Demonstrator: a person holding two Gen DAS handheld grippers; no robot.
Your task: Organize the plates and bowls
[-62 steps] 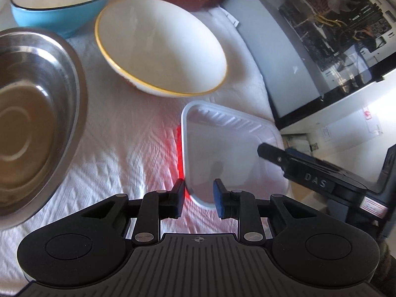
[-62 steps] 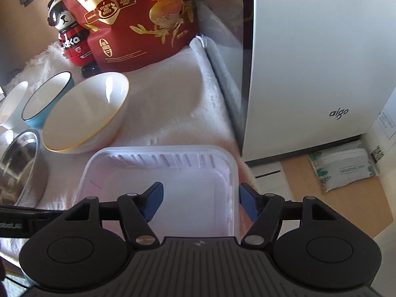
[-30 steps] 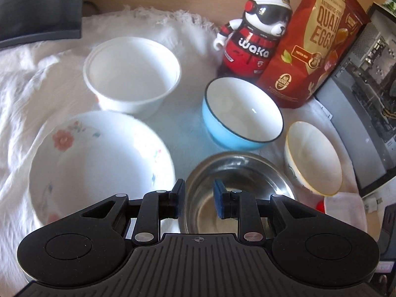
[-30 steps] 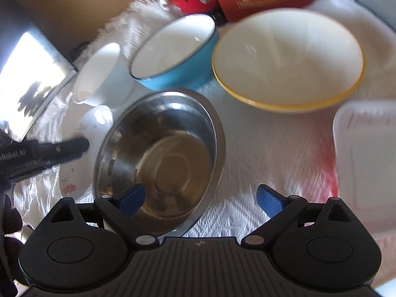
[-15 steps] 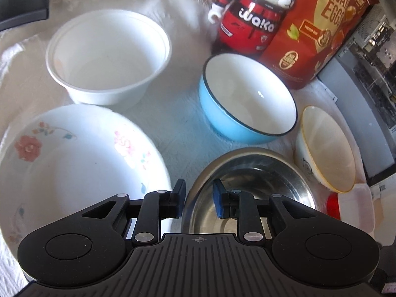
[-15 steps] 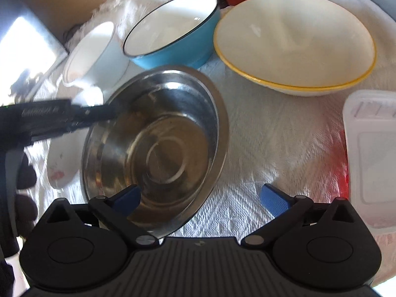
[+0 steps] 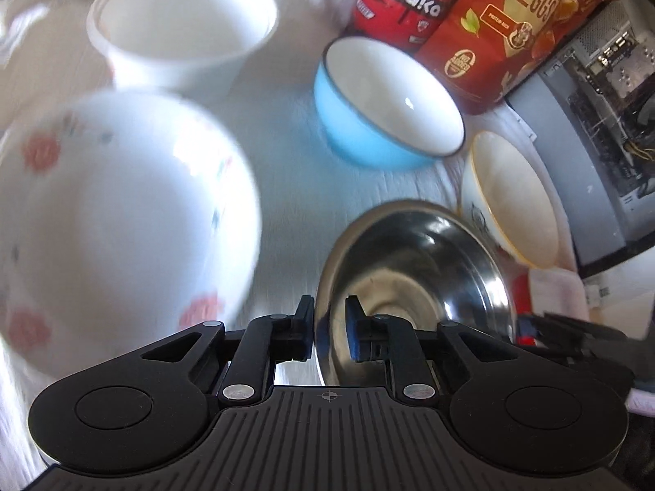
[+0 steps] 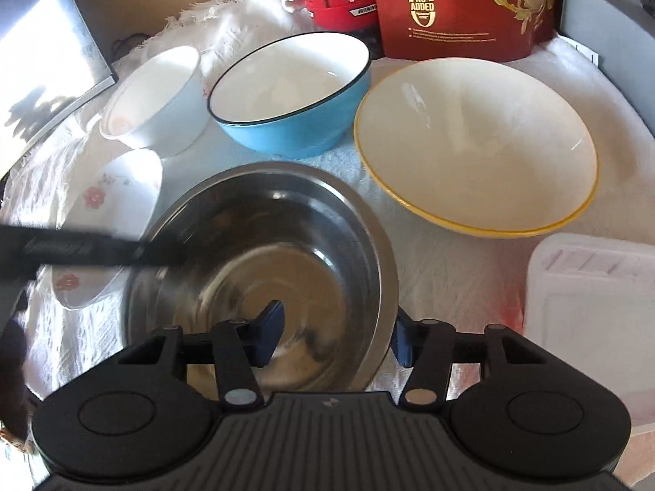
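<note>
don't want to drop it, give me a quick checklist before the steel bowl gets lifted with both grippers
1. Left gripper astride the steel bowl rim: ok; its jaws have just been closing.
2. Left pads pressing the rim: cannot tell; a gap seems to remain at the inner pad.
3. Right gripper astride the opposite rim: ok; its jaws have just been closing.
4. Right pads pressing the rim: not ok; the inner pad stands clear of the wall.
5. Steel bowl empty: ok.
6. Floral bowl apart from the steel bowl: cannot tell; they sit very close.
</note>
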